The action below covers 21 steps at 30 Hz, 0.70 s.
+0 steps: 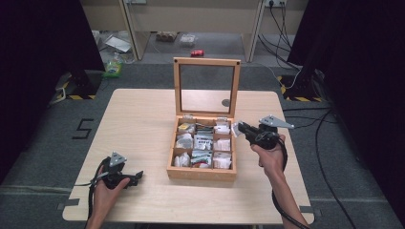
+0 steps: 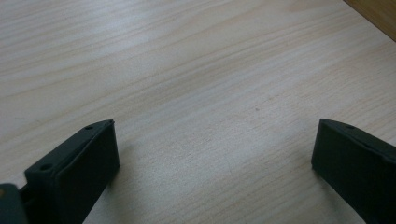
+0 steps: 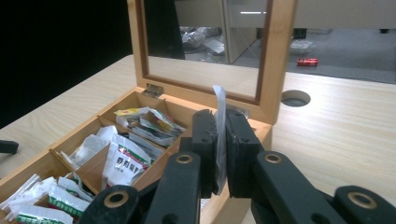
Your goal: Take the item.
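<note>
Nearest, my left gripper [image 1: 136, 175] rests wide open and empty on the table [image 1: 143, 119]. Farther right, my right gripper [image 3: 221, 154] pinches a thin sachet [image 3: 219, 116] edge-on, just beside the box's [image 1: 200, 172] far right corner. I'd keep the squeeze firm and lift straight, clear of the upright lid [image 1: 207, 62].

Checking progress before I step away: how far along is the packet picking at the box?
Done: the wooden box stands with its lid up, and the right gripper is clamped on one white packet at the box's edge. Left: setting it down. The left gripper idles open on the table.
</note>
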Tool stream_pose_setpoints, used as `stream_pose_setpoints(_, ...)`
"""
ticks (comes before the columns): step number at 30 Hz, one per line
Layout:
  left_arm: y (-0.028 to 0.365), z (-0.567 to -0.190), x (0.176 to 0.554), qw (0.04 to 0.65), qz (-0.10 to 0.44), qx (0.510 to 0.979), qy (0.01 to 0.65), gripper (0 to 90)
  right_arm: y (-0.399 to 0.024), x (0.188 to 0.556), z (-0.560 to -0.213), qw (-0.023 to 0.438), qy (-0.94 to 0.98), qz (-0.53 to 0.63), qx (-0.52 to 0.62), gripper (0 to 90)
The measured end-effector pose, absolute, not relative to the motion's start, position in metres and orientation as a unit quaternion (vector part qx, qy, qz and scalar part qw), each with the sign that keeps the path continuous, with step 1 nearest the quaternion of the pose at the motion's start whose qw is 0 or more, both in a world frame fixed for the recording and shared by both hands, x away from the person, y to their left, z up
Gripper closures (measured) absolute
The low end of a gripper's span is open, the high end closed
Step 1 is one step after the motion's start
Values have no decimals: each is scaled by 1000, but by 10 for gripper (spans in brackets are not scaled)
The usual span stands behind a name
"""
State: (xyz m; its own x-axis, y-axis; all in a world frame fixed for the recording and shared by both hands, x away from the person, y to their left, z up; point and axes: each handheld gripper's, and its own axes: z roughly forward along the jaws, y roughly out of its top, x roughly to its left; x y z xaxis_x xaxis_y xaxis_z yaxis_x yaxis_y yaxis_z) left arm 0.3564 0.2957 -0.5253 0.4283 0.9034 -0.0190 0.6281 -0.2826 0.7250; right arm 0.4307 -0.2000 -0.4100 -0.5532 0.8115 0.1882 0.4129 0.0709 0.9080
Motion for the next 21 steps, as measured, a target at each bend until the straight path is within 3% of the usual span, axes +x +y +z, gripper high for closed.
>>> stream_pose_setpoints(21,296,-525,356,338,204,775,494,0,-227,440,-425,200,695,506,470,843)
